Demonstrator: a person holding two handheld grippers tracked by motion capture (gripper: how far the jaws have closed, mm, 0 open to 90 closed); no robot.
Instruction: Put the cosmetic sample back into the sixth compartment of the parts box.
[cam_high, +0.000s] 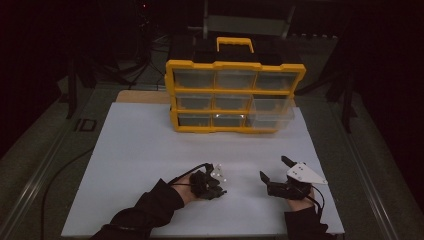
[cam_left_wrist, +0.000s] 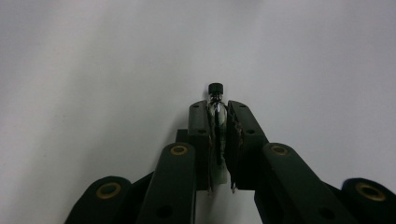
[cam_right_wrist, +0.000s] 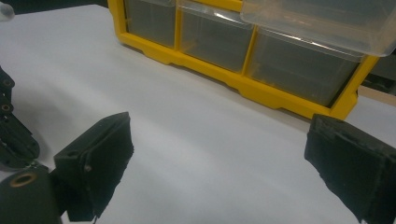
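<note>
The left tool (cam_left_wrist: 218, 122) has its jaws pressed nearly together on a small screw (cam_left_wrist: 216, 100), whose shiny shaft runs up between the pads and whose black head pokes out just past the tips. In the high view this tool (cam_high: 216, 186) sits low over the white board (cam_high: 145, 165), near its front edge, held by a hand in a dark sleeve (cam_high: 150, 207), with a black cable (cam_high: 187, 175) looping off behind it.

The right tool (cam_right_wrist: 217, 158) is spread wide, its two black pads far apart with nothing between them, only bare board showing in the gap. From above it (cam_high: 274, 175) lies just to the right of the other tool, a little apart from it, with a grey three-cornered plate (cam_high: 304, 173) on top.

Farther back on the counter stands a yellow parts box (cam_high: 235, 97) with a handle on top and rows of clear drawers. One clear drawer (cam_high: 272, 111) on its right side is pulled partly out, and seems to hang over the yellow frame in the right gripper view (cam_right_wrist: 322, 23).
</note>
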